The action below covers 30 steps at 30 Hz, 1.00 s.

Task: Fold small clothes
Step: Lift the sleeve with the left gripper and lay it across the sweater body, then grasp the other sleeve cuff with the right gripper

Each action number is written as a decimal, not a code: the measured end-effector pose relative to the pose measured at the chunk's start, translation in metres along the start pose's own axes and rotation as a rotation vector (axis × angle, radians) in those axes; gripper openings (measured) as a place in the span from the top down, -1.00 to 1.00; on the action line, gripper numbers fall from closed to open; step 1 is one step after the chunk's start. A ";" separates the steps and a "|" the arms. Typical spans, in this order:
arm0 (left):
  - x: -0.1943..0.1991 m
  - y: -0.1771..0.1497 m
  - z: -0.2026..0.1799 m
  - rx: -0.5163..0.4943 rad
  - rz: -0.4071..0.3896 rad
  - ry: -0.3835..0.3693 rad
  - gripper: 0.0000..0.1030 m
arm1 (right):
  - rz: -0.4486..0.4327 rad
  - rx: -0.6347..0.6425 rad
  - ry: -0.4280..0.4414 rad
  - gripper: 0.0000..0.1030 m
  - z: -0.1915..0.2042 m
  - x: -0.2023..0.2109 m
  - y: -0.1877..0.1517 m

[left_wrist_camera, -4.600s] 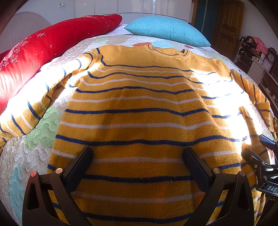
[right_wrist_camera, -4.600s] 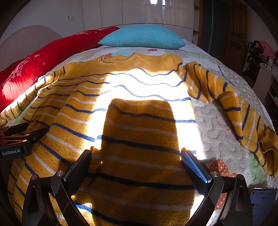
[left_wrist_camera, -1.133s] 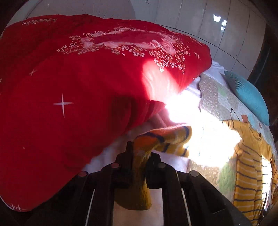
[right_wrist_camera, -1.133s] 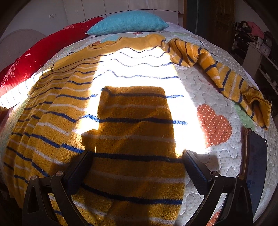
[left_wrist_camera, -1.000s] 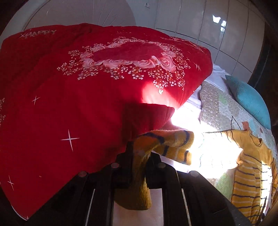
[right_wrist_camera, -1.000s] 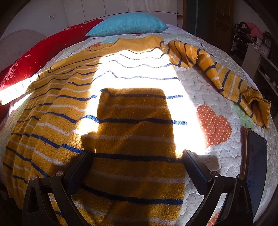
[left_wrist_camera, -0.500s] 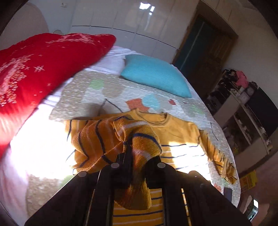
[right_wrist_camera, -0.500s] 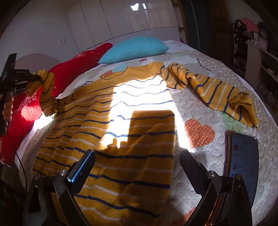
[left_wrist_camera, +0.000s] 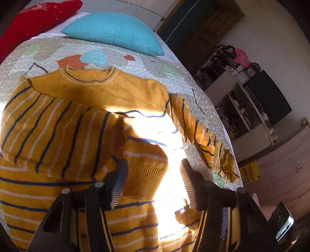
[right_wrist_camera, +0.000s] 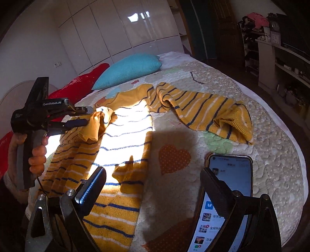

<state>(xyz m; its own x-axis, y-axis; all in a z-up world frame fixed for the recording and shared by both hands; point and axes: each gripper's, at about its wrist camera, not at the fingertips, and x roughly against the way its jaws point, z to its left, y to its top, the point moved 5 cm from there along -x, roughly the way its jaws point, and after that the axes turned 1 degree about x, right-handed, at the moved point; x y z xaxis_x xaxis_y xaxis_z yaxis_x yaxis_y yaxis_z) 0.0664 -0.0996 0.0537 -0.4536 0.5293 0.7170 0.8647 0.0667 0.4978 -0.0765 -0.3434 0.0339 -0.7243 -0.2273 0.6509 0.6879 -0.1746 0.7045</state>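
A yellow sweater [left_wrist_camera: 64, 139] with blue and white stripes lies flat on the quilted bed [left_wrist_camera: 19, 64], its collar toward the pillows. Its left sleeve is folded over onto the body. My left gripper [left_wrist_camera: 153, 184] hovers over the chest with its jaws opening. The ribbed sleeve cuff [left_wrist_camera: 145, 174] sits loosely between them, against the left finger and clear of the right one. The right wrist view shows the left gripper [right_wrist_camera: 82, 116] with the cuff [right_wrist_camera: 93, 128] drooping from it. The other sleeve [right_wrist_camera: 203, 114] lies crumpled out to the right. My right gripper [right_wrist_camera: 155, 186] stands open over the hem, holding nothing.
A lit phone [right_wrist_camera: 230, 174] lies on the quilt by my right gripper's right finger. A teal pillow [left_wrist_camera: 114, 31] and a red duvet [left_wrist_camera: 38, 17] sit at the head of the bed. Shelves and drawers [left_wrist_camera: 251, 87] line the right wall. A hand [right_wrist_camera: 36, 153] holds the left gripper's handle.
The left gripper swung the sleeve from beside the red duvet over onto the sweater's body, and its jaws have parted. The right gripper rose and drew back, still open.
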 end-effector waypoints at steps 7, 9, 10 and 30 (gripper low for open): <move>0.115 -0.045 0.049 -0.009 -0.173 0.250 -0.46 | 0.012 0.043 0.114 -0.91 0.061 -0.056 0.051; 0.137 -0.064 0.065 0.014 -0.197 0.305 -0.51 | 0.036 0.074 0.111 -0.83 0.078 -0.079 0.060; 0.146 -0.073 0.074 0.036 -0.201 0.310 -0.52 | 0.052 0.093 0.111 -0.81 0.086 -0.090 0.062; 0.159 -0.138 0.134 0.171 -0.199 0.412 -0.53 | 0.111 0.005 -0.059 0.07 0.024 -0.130 0.135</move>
<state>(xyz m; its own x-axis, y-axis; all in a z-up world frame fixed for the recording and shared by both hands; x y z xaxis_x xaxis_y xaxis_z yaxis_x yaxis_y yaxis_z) -0.0962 0.0881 0.0336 -0.6312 0.1156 0.7669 0.7601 0.2889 0.5820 0.1096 -0.3150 0.0515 -0.6450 -0.1887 0.7405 0.7641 -0.1469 0.6282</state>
